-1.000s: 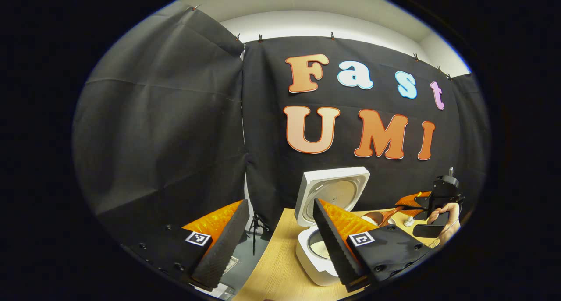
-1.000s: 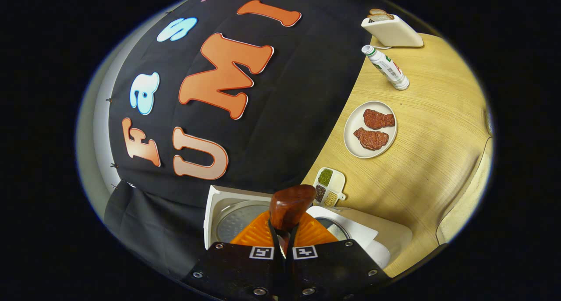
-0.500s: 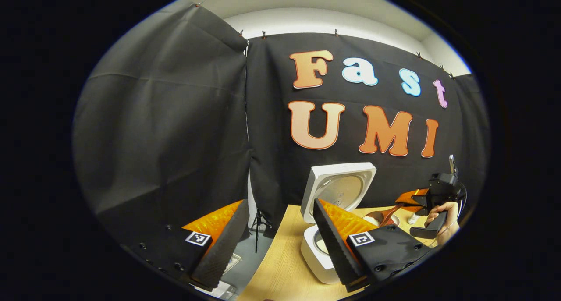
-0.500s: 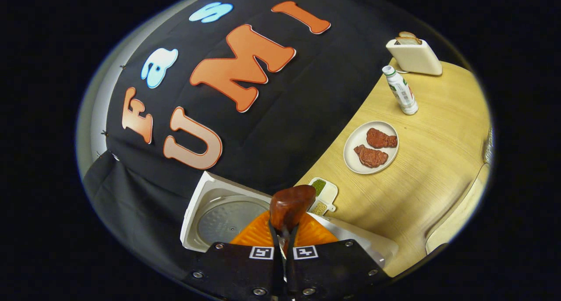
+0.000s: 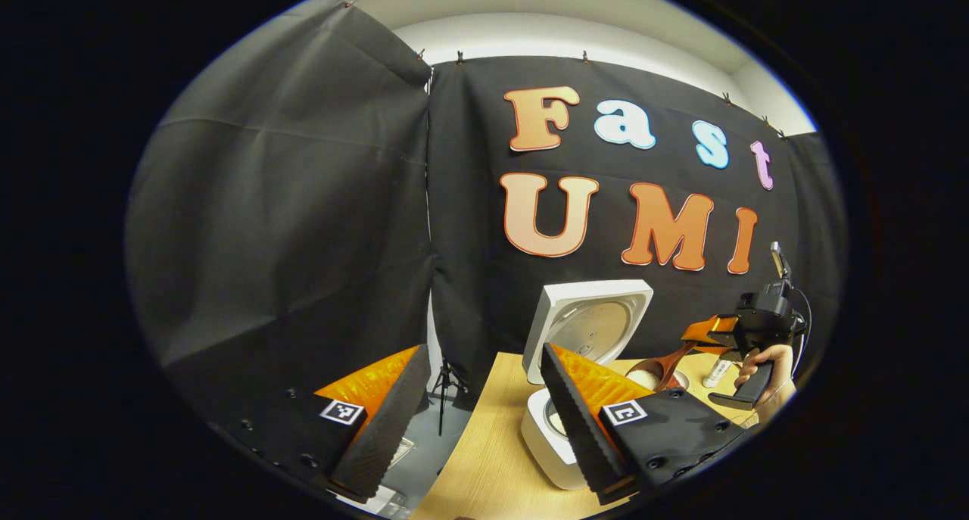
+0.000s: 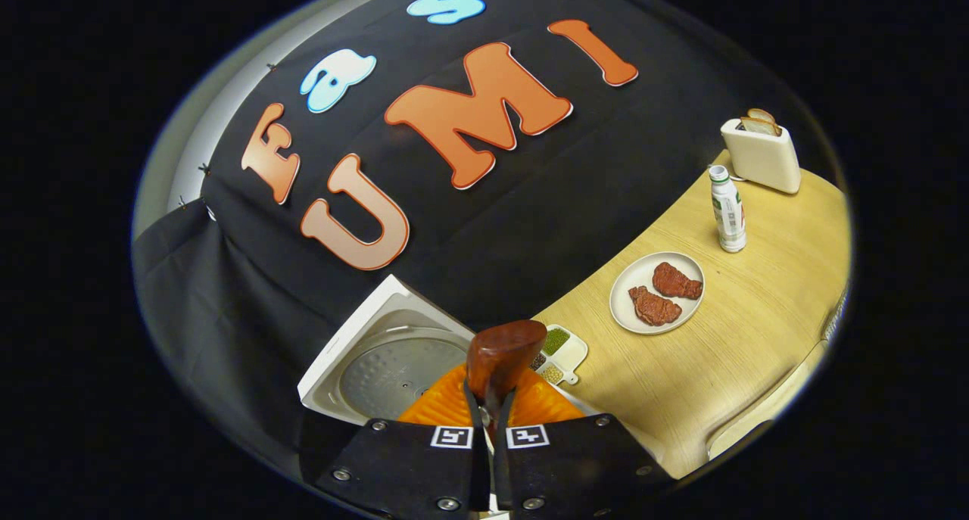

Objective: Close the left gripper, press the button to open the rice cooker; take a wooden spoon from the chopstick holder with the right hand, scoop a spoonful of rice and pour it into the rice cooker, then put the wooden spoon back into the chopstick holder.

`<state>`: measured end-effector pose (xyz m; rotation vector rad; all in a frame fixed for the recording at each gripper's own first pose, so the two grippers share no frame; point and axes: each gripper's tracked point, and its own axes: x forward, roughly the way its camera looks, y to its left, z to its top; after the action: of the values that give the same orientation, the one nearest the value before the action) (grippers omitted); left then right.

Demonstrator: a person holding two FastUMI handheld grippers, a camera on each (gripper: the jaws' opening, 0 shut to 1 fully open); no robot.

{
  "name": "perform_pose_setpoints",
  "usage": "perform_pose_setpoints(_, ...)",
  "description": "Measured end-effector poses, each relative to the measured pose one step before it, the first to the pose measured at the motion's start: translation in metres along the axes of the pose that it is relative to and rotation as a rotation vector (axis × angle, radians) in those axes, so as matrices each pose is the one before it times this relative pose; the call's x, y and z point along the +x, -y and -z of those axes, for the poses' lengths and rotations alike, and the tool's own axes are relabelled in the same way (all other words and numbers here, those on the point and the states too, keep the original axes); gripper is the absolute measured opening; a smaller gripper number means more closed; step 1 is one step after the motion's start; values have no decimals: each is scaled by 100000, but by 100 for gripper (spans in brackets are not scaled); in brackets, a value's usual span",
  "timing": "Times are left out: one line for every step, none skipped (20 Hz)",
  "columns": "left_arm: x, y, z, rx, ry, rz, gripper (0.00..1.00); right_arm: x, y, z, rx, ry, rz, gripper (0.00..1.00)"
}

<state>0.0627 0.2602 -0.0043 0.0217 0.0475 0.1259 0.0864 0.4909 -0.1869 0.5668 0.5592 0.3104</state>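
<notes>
- The worktop (image 6: 727,368) carries everything; I see the cooker (image 5: 546,438) at its left end, lid (image 5: 590,327) standing up and open, so I judge the button press done.
- In the left gripper view, pale contents show low in the cooker's pot, though I cannot tell how much.
- My left claw (image 5: 484,399) hangs in front of the cooker with its fingers well apart, gripping nothing.
- My right claw (image 6: 488,399) has its fingers pressed together on the spoon (image 6: 501,357); in the left gripper view that claw (image 5: 700,334) is held by a hand (image 5: 764,365) to the right of the cooker, with the spoon (image 5: 655,367) sloping down toward the cooker.
- The spoon's bowl looks to hold a pale heap, so I judge scooping done and the pour in hand or near it.
- Left to do, as I read it: tip the rice in, then return the spoon to the holder.
- Smaller things stand further right: a plate (image 6: 657,293) of meat, a toaster (image 6: 761,157), a bottle (image 6: 728,210), a small grain tray (image 6: 562,352).
</notes>
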Motion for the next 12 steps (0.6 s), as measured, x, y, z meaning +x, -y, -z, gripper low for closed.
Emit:
perform_pose_setpoints(-6,-124,59,-317,-45,-129,99,16,-273,-85,-1954,507,-161,2)
perform_pose_setpoints(-25,-177,116,-281,-80,-145,99,-60,-343,36,-2231,625,-380,2)
perform_pose_setpoints(55,-43,100,-128,-217,-91,100,-51,-135,15,-1840,647,-213,2)
perform_pose_setpoints(-85,-130,-99,99,-109,-120,99,-29,-255,-35,-1814,532,-131,2)
perform_pose_setpoints(16,-92,-5,300,-5,-227,99,-152,-330,-55,-1991,441,-308,2)
perform_pose_setpoints(41,-60,0,321,77,-143,99,26,-204,-141,-2144,577,-279,2)
perform_pose_setpoints(-72,-15,-32,182,147,4,99,118,-151,-62,-2293,492,-125,2)
perform_pose_setpoints(-24,7,-82,22,212,84,99,36,-167,-40,-2369,832,-105,2)
perform_pose_setpoints(-101,-28,-44,-58,92,9,99,-157,-201,-124,-2391,831,-146,2)
perform_pose_setpoints(19,56,-99,-121,94,111,99,-174,-180,-200,-2210,830,-122,2)
perform_pose_setpoints(42,98,83,-83,0,254,99,-56,-240,-103,-2164,728,-242,2)
perform_pose_setpoints(72,11,-8,70,-46,111,99,-162,-141,-293,-2233,815,-289,2)
